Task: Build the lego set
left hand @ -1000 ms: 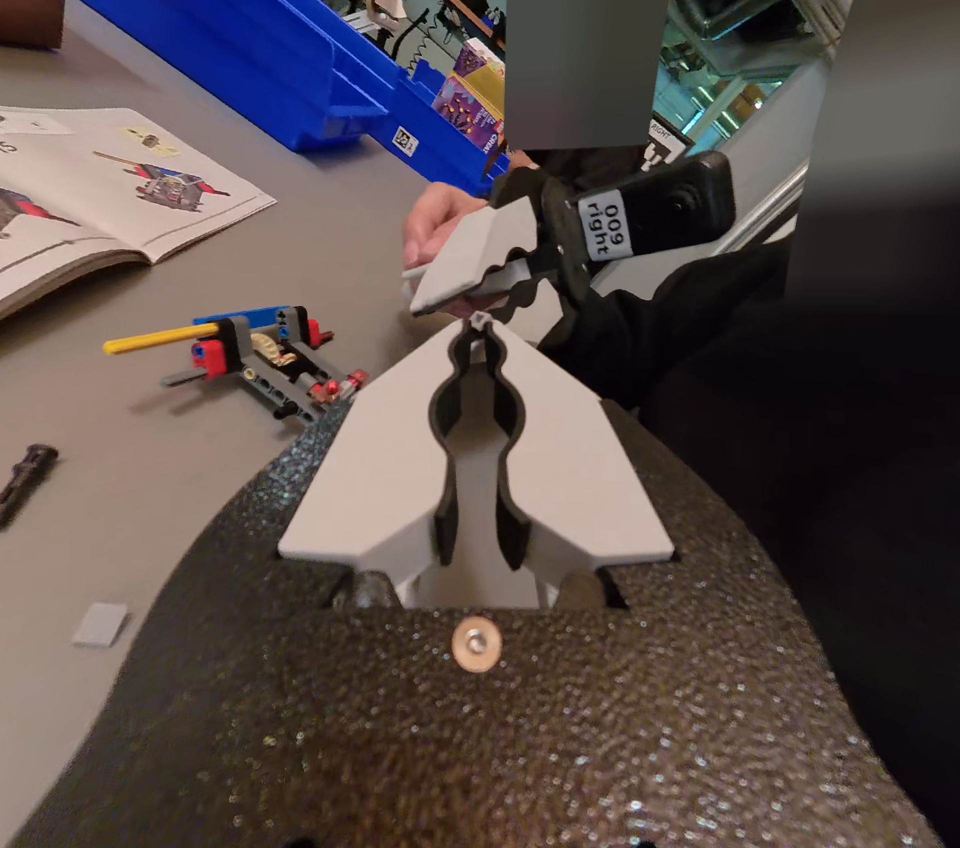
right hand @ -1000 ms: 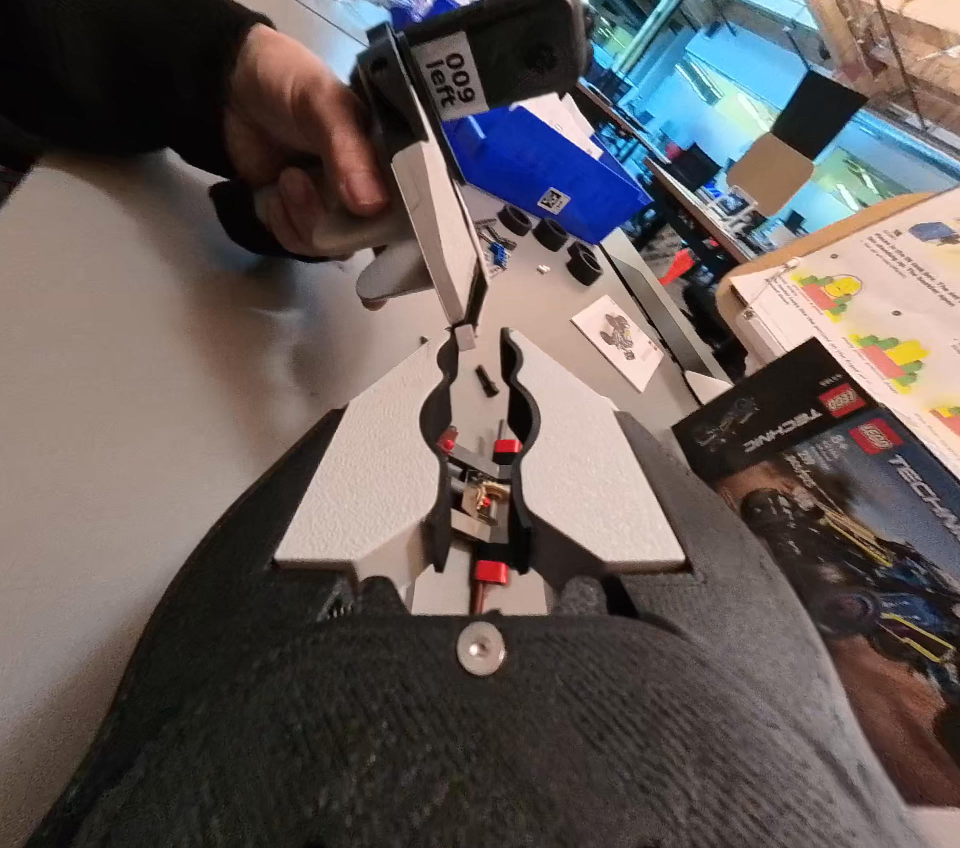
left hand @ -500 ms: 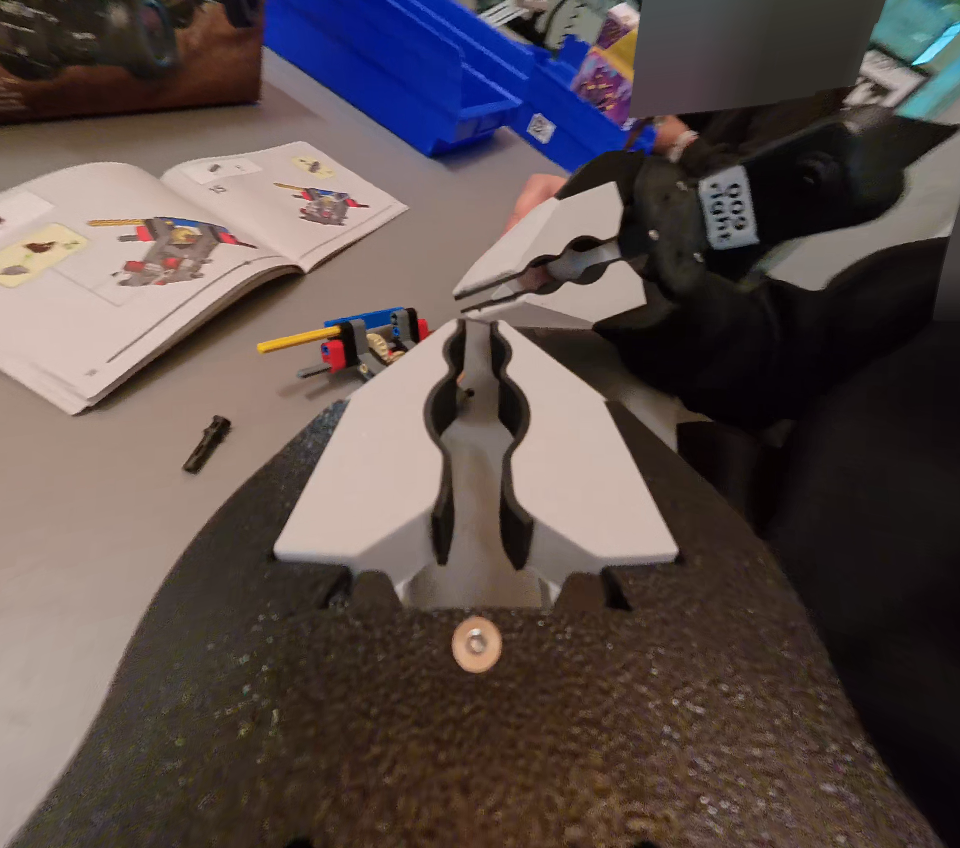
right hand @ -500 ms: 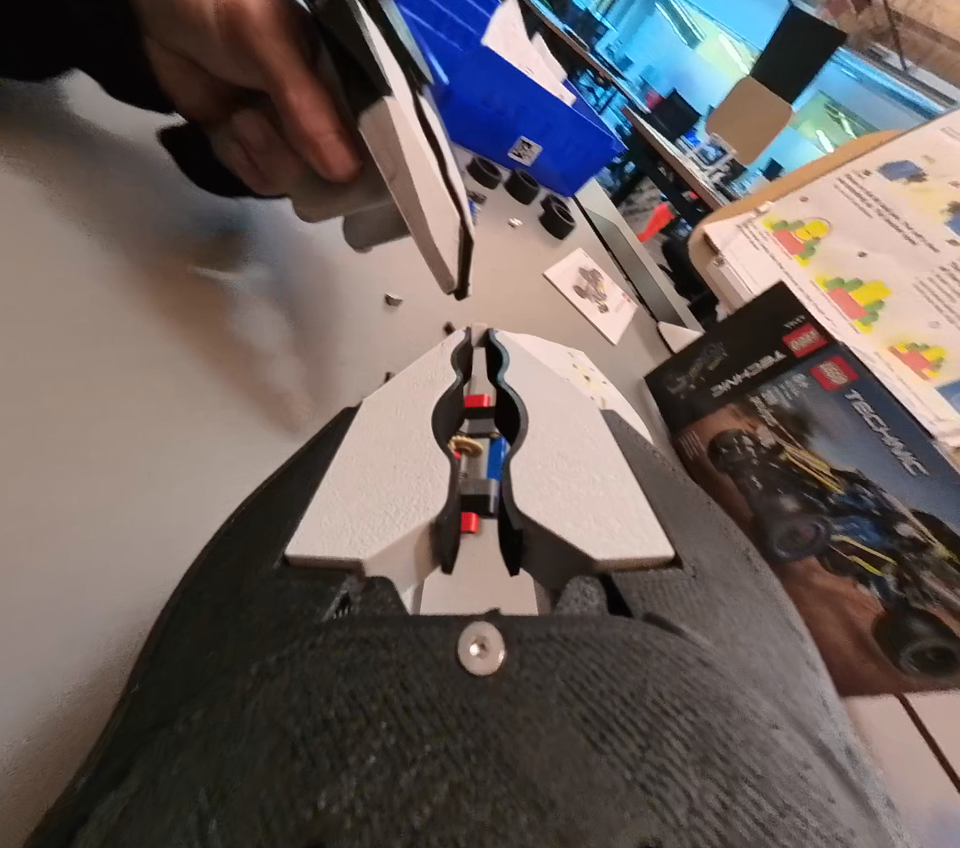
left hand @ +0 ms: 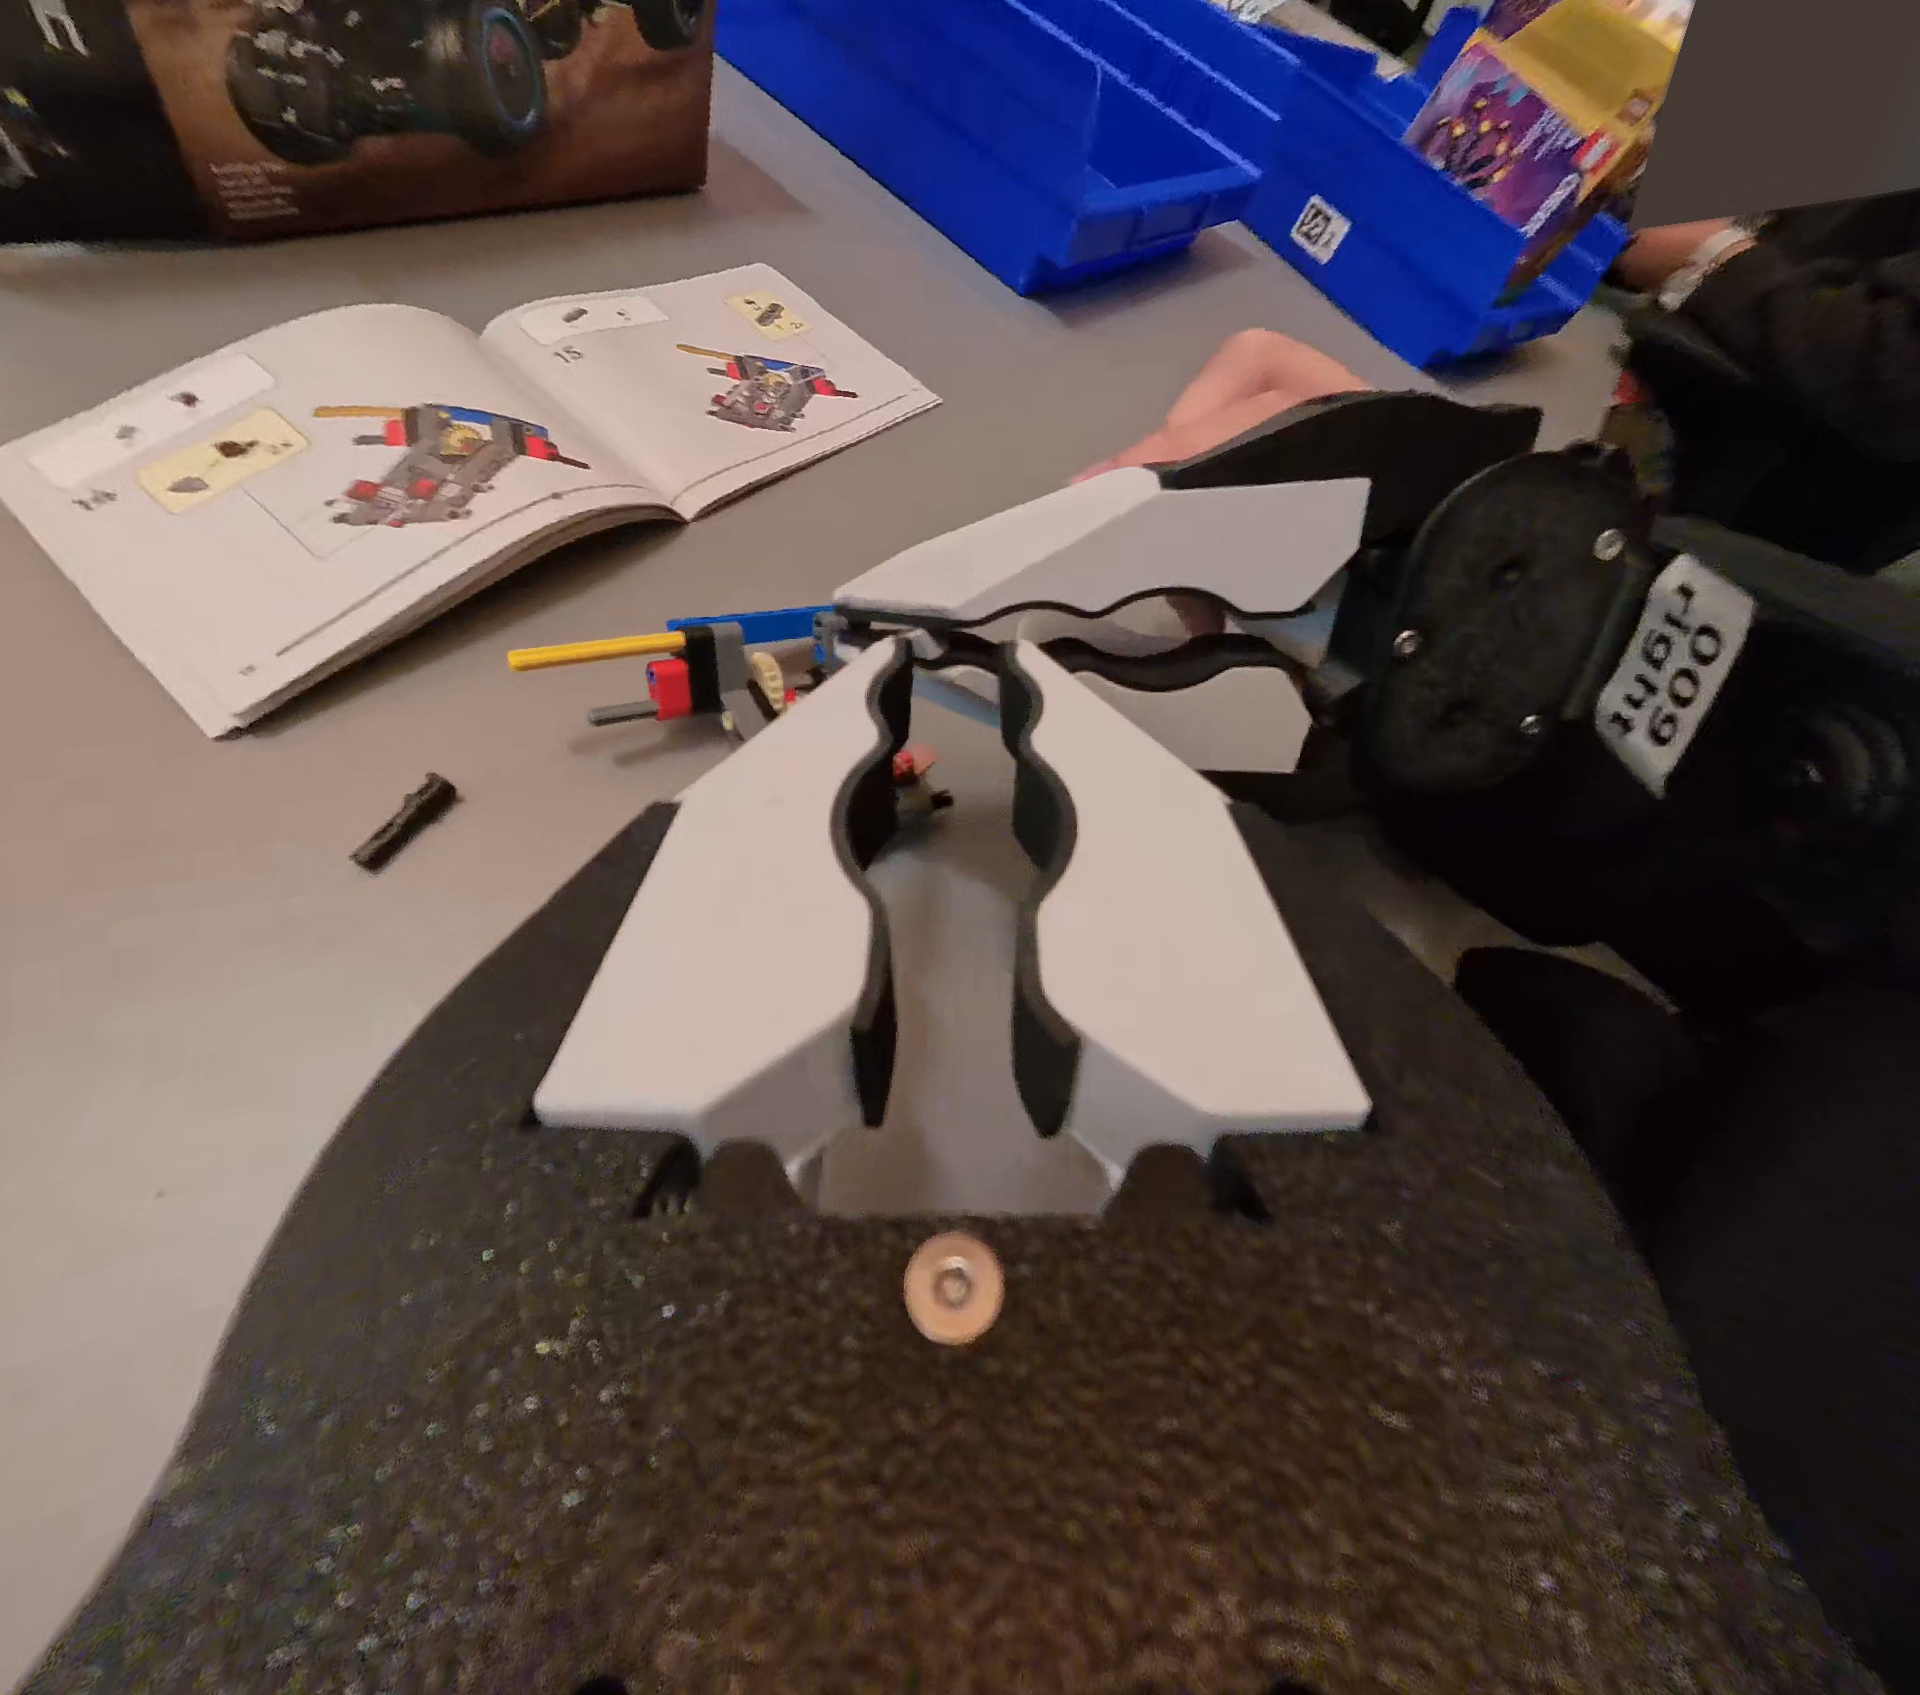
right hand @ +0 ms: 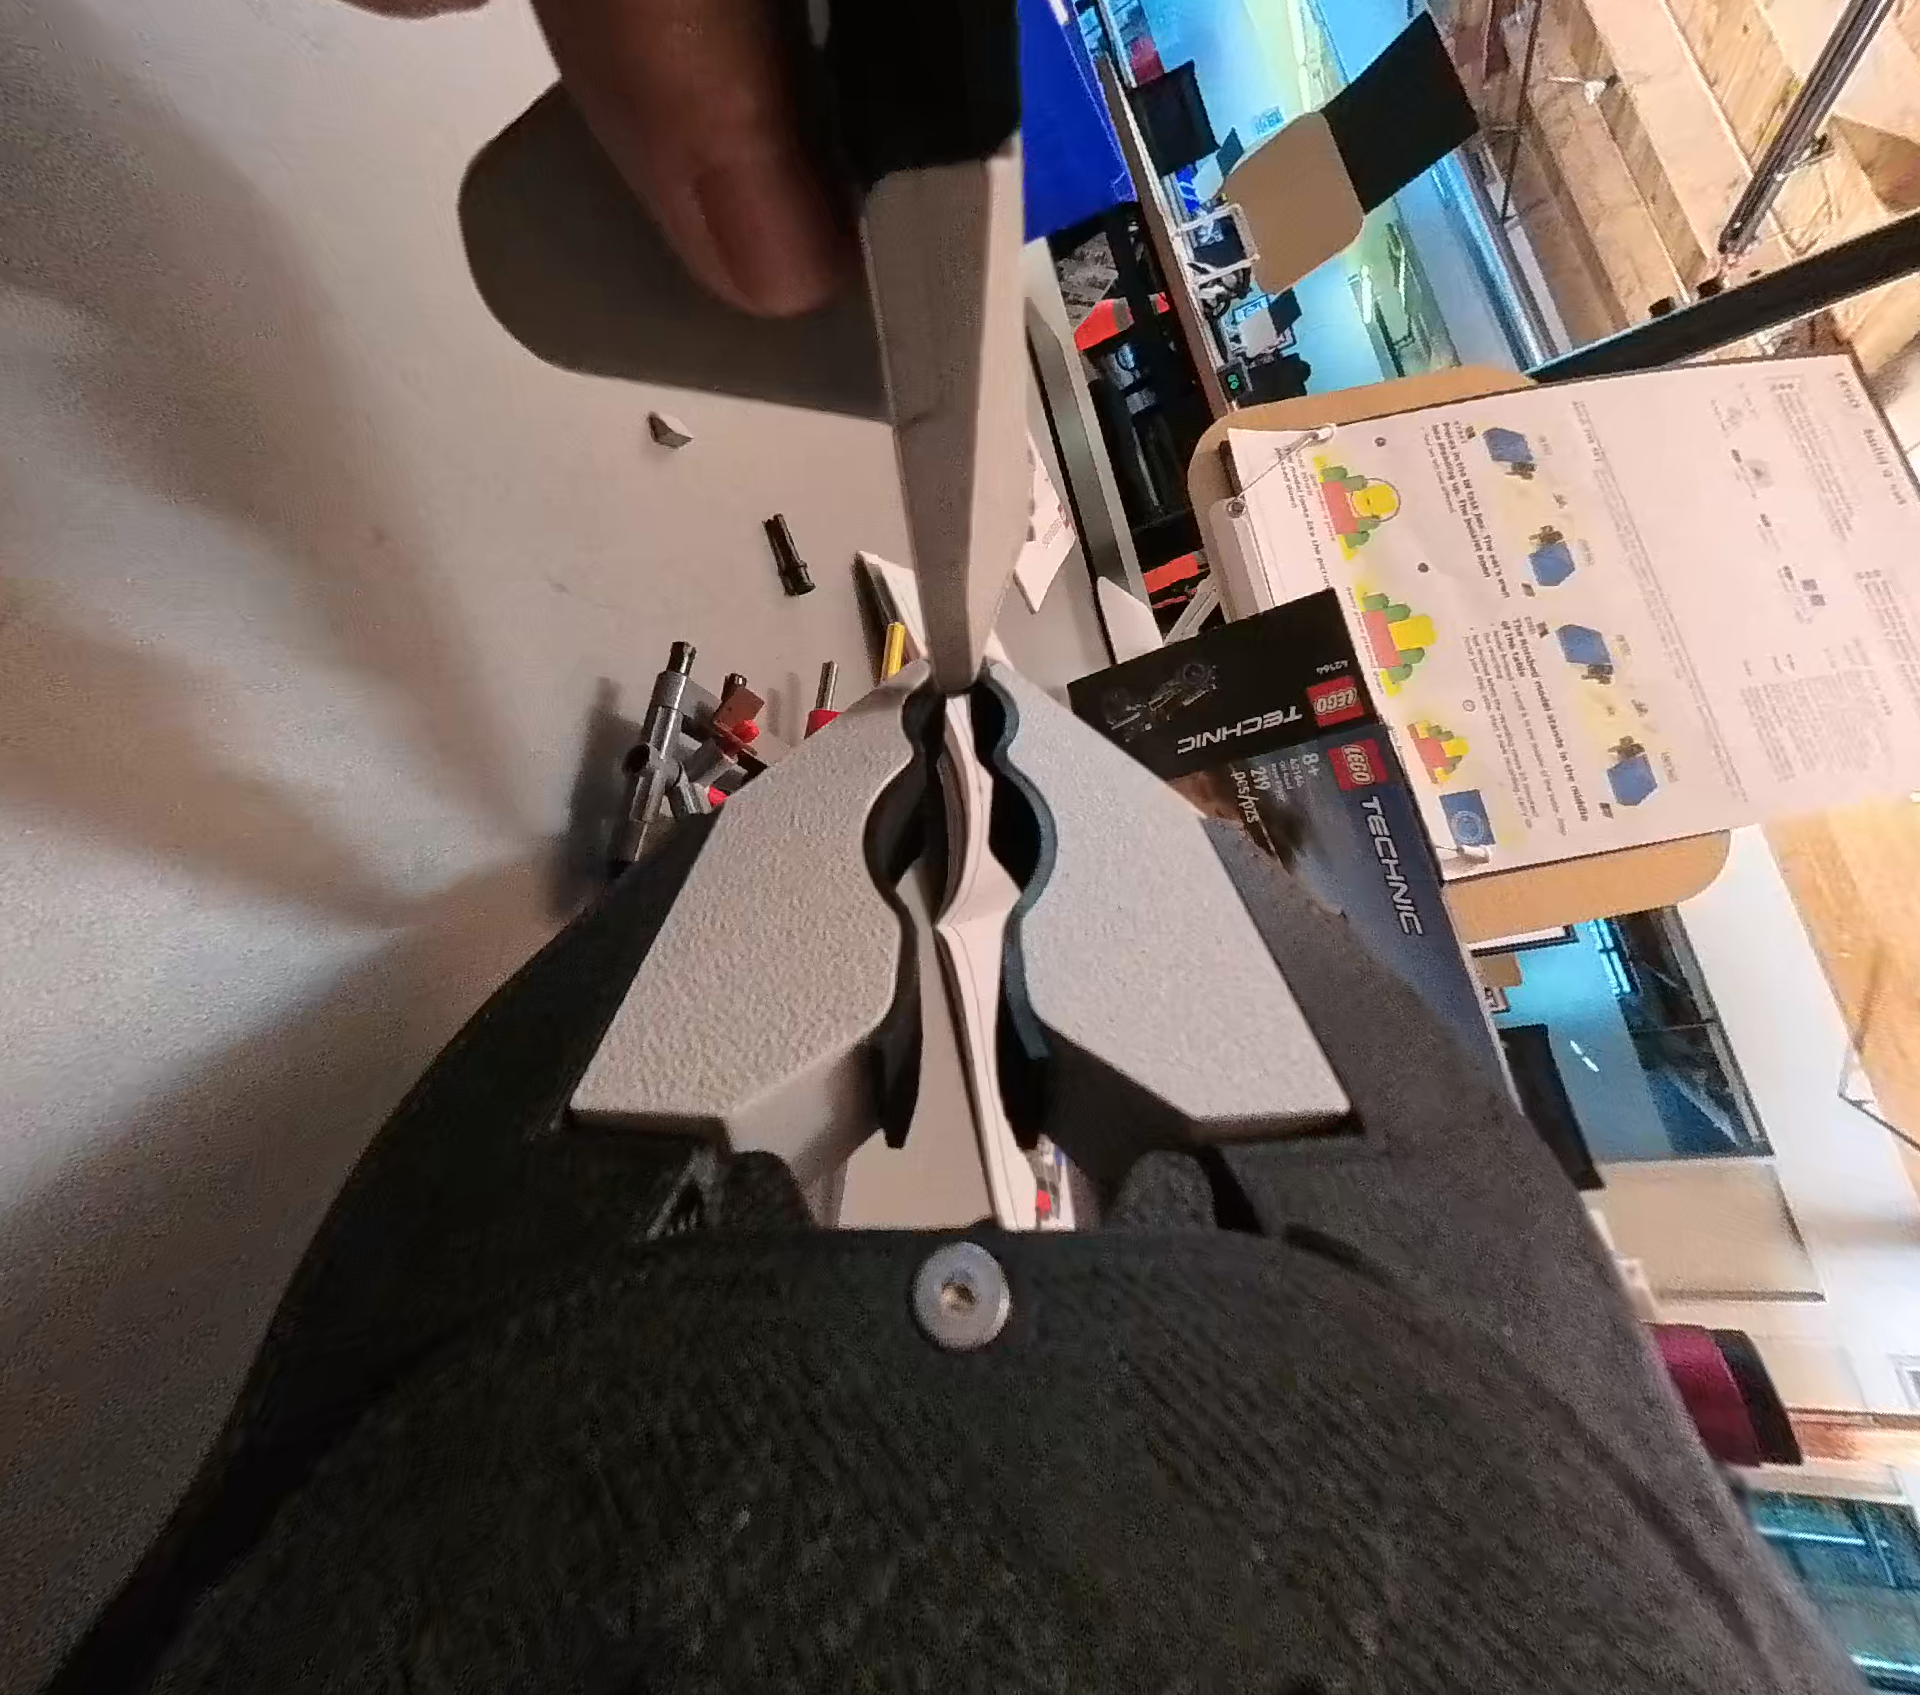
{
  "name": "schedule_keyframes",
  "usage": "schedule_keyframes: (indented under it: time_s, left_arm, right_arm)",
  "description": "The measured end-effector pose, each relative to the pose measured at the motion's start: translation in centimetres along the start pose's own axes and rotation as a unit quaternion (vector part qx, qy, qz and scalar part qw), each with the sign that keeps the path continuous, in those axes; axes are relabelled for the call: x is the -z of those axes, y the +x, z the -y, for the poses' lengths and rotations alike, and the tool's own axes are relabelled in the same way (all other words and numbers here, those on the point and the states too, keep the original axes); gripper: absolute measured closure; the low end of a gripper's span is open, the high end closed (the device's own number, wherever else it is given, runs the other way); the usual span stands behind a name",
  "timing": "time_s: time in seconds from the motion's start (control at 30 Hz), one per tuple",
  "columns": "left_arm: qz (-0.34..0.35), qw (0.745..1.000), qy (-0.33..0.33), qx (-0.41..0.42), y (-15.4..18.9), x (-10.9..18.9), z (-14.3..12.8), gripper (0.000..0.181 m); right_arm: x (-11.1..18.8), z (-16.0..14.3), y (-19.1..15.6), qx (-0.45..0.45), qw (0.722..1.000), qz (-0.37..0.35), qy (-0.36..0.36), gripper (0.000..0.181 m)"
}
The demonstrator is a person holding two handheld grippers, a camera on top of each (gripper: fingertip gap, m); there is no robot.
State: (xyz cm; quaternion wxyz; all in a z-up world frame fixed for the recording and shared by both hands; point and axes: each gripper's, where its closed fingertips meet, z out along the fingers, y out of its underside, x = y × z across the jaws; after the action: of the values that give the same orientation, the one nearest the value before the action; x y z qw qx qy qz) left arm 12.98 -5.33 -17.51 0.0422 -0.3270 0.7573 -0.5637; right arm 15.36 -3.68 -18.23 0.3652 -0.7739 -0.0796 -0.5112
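The lego assembly point(left hand: 717, 674) lay on the grey bench point(left hand: 208, 970), just in front of the open instruction booklet point(left hand: 447, 461). It was a small, low build: a grey frame with red connectors, a tan gear near its middle, a blue beam along the far side, and a yellow axle sticking out toward the left. A thin grey pin also poked out at its near left corner. In the right wrist view the same assembly point(right hand: 691, 752) showed grey and red pins standing up beside the tips of the tongs.

The left tongs point(left hand: 954, 658) hung with a clear gap between the two fingers, gripping nothing, their tips right over the near edge of the build. The right tongs point(left hand: 847, 617) came in from the right, nearly closed at the tip, which reached the blue end of the build; whether they pinched a part I cannot tell.

A loose black pin point(left hand: 403, 820) lay apart on the bench to the left. The set's box point(left hand: 353, 4) stood behind the booklet, next to blue bins point(left hand: 987, 45).
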Motion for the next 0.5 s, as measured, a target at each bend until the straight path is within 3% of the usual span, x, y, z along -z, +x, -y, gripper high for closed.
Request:
schedule_keyframes:
  time_s: [0.17,0.5]
  left_arm:
    - [-0.018,0.999,0.012,0.043,-0.1,0.4,0.3,0.172]
    - [-0.026,0.999,0.019,0.034,-0.2,0.6,0.0,0.181]
  right_arm:
    - [0.2,0.6,0.3,0.019,1.0,-0.015,0.01,0.179]
    - [0.2,1.1,-0.1,0.047,0.998,-0.016,0.025,0.18]
